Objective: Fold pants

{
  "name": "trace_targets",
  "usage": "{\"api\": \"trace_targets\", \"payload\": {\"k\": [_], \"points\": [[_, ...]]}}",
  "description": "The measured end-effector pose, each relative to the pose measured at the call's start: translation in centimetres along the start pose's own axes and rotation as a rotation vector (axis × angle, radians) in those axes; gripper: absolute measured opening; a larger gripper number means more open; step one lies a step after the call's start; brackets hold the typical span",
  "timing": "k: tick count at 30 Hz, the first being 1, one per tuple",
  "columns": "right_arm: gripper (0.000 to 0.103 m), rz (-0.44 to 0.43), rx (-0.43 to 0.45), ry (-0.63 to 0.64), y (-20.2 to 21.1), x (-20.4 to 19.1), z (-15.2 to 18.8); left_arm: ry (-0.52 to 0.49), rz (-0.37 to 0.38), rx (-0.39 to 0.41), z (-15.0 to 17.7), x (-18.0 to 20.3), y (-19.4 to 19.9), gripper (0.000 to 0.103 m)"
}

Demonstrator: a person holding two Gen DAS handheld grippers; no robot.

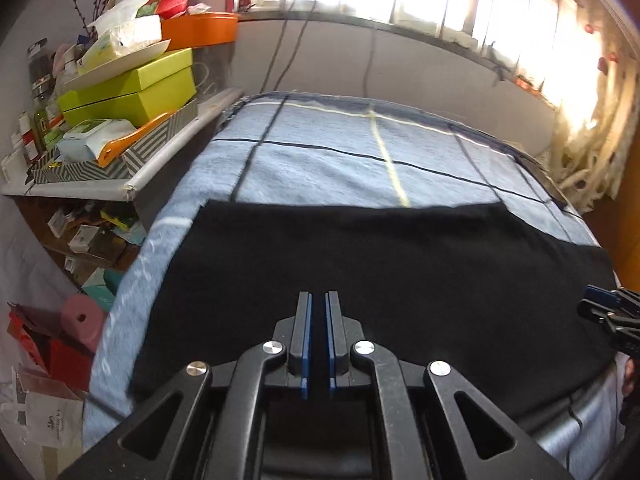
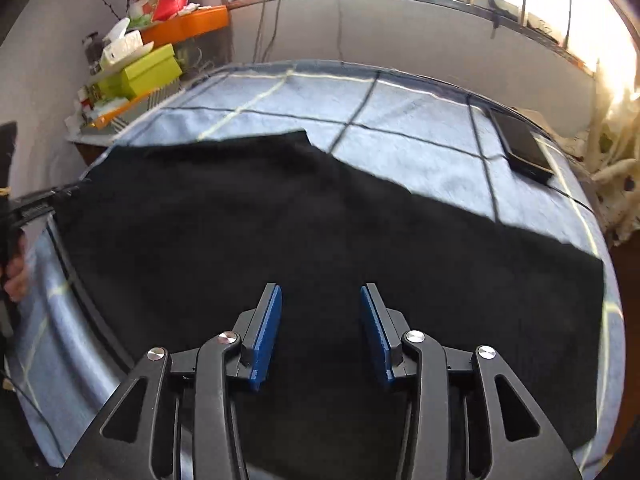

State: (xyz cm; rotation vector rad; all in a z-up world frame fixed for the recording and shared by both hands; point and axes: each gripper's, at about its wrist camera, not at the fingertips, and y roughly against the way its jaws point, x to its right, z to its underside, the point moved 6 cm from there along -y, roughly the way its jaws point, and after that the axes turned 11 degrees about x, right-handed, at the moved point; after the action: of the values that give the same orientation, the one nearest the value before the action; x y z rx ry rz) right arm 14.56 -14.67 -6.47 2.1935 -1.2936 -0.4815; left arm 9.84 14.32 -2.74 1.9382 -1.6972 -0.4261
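pants (image 2: pixel 320 216): black, matte, flat on blue plaid cloth (image 2: pixel 420 148) (soft weave) | left tool (image 1: pixel 319 300): blue pads nearly pressed together | right tool (image 2: pixel 321 296): spread

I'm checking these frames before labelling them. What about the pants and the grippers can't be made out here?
- Left gripper: a narrow gap shows between its fingers; whether cloth is pinched is unclear, black on black.
- Pants: near edge hidden under the right gripper body, right wrist view; folds and seams lost in uniform black.
- Dark flat object on the blanket: too small to identify.
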Motion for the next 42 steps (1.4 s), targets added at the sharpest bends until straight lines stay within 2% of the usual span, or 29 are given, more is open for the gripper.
{"api": "trace_targets", "payload": {"k": [6,8,16,19,21,23,26,32,37,42], "points": [[0.043,0.056,0.030,0.030,2.8,0.7,3.0,-0.047,0.098,-0.011,2.6,3.7,1.6,0.009],[0.044,0.057,0.032,0.000,3.1,1.6,3.2,-0.058,0.081,-0.053,3.3,4.0,0.7,0.009],[0.044,0.172,0.058,-0.015,5.5,4.7,3.4,-0.050,-0.001,-0.011,2.7,1.8,1.9,0.010],[0.048,0.207,0.034,-0.071,5.6,6.9,4.7,-0.011,-0.012,-0.045,3.3,0.3,1.1,0.011],[0.050,0.185,0.040,-0.151,6.0,8.2,5.2,0.021,-0.004,-0.039,3.2,-0.2,1.3,0.011],[0.050,0.199,0.035,-0.151,6.3,8.5,5.3,0.015,-0.023,-0.039,3.1,-0.3,1.4,0.011],[0.050,0.224,0.047,-0.113,7.1,7.6,4.9,-0.013,-0.014,-0.019,2.9,0.7,2.3,0.011],[0.050,0.131,0.071,-0.056,6.4,3.0,3.8,-0.039,0.062,0.005,2.6,4.4,3.3,0.011],[0.050,0.051,0.051,0.005,4.3,-1.9,3.4,-0.086,0.112,-0.024,3.4,7.8,2.9,0.011],[0.050,0.014,0.039,0.067,3.1,-5.3,3.5,-0.122,0.104,-0.057,4.7,9.2,2.4,0.012]]}}
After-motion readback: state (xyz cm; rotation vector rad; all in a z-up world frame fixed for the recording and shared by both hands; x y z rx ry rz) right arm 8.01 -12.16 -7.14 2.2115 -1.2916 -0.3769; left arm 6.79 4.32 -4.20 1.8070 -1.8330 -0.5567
